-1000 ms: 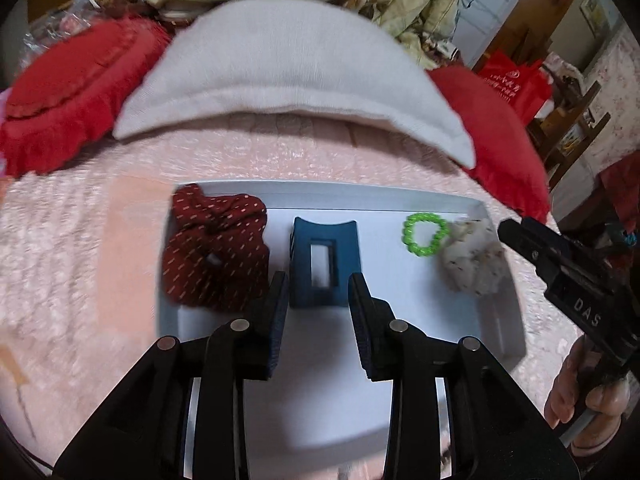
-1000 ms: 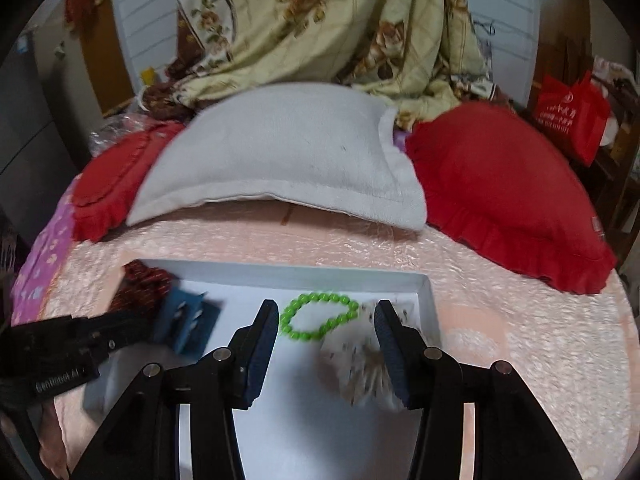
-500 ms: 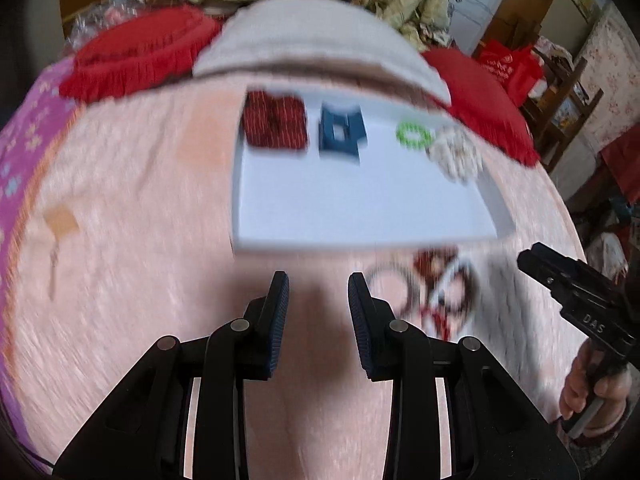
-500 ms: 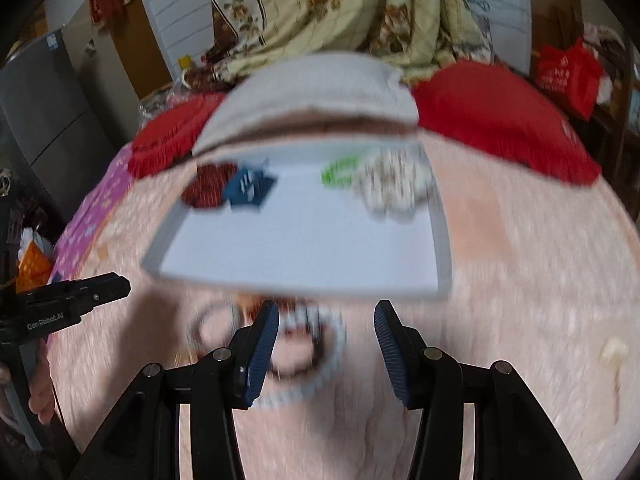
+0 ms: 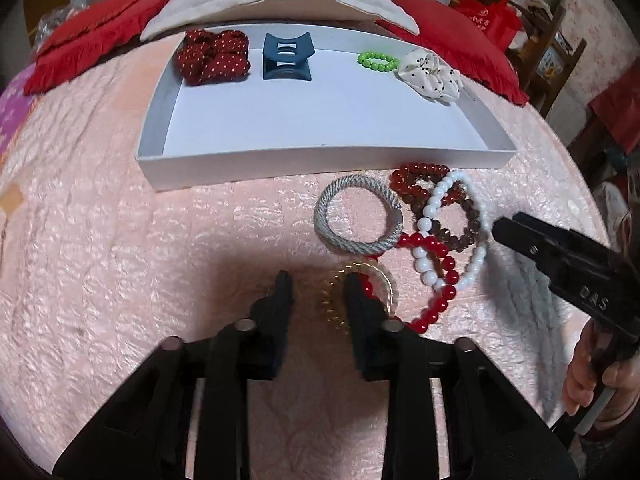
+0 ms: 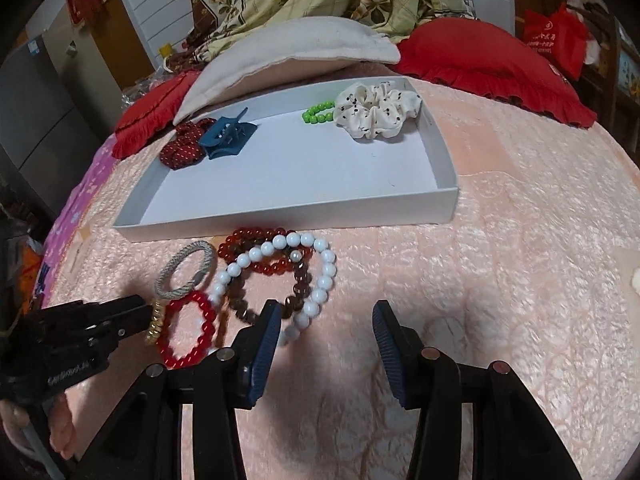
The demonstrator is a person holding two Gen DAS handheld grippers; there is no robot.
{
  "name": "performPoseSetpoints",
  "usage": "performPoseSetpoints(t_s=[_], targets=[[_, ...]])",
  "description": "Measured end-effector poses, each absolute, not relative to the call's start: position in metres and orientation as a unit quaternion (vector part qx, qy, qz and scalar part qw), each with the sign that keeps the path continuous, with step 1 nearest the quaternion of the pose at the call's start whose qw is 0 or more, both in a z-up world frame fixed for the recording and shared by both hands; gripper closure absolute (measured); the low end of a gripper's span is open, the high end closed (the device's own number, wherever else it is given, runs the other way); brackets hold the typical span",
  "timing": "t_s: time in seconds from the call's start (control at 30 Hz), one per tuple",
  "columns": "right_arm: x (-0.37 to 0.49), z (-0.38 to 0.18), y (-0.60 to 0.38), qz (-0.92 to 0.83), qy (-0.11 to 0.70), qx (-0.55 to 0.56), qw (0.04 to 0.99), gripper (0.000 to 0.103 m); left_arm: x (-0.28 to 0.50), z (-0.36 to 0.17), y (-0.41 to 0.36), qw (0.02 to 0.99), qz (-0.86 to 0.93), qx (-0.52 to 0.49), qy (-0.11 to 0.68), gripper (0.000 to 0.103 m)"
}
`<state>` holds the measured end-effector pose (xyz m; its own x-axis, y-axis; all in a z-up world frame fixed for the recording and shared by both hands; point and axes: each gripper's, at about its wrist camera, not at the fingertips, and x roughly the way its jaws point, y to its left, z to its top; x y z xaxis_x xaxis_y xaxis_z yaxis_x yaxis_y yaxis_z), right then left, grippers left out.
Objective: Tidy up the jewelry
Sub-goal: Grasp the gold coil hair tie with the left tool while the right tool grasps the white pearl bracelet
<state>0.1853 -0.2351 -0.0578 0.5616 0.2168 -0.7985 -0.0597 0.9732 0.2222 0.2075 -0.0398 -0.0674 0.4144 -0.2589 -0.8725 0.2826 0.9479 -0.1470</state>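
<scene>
While four items already lie along the far wall of the white tray (image 5: 256,168), the remaining pieces sit in a loose pile on the bed cover just ahead of the left gripper (image 5: 316,292), whose jaws stand narrowly parted and empty. Its right jaw tip rests at the gold spiral hair tie (image 5: 334,312), which lies partly under the red bead bracelet (image 5: 434,304); whether the tip touches it cannot be told. The grey cord hair tie (image 5: 358,216) lies beyond the jaws, touching the overlapping white bead bracelet (image 6: 276,248). The right gripper (image 6: 324,328) hovers with jaws wide and empty, the pile just left of its left jaw. For a clean pick, straddle only one strand of one ring, close fully, then lift straight up so tangled neighbours slide free before carrying it over the tray wall.
</scene>
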Motion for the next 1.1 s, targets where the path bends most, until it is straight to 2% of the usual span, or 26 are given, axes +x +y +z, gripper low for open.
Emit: performPoseSetpoints(t_s=[0.2, 0.47, 0.73, 0.8, 0.9, 1.1], targets=[[0.193, -0.065, -0.221, 0.067, 0.46, 0.055, 0.884, 0.064, 0.205, -0.068, -0.02, 0.845, -0.14, 0.022, 0.516, 0.094], [0.164, -0.069, -0.223, 0.047, 0.459, 0.005, 0.887, 0.064, 0.188, -0.069, 0.003, 0.849, -0.132, 0.019, 0.511, 0.094], [0.162, -0.069, -0.227, 0.033, 0.464, -0.001, 0.885, 0.064, 0.185, -0.069, 0.002, 0.856, -0.127, 0.018, 0.5, 0.094], [0.164, -0.069, -0.218, 0.039, 0.459, -0.006, 0.888, 0.073, 0.184, -0.069, 0.0, 0.86, -0.123, 0.02, 0.495, 0.094], [0.167, -0.069, -0.208, 0.055, 0.456, -0.004, 0.888, 0.093, 0.182, -0.07, -0.002, 0.861, -0.122, 0.018, 0.493, 0.094], [0.161, -0.06, -0.219, 0.064, 0.446, 0.047, 0.891, 0.094, 0.177, -0.061, 0.008, 0.856, -0.118, -0.016, 0.502, 0.095]])
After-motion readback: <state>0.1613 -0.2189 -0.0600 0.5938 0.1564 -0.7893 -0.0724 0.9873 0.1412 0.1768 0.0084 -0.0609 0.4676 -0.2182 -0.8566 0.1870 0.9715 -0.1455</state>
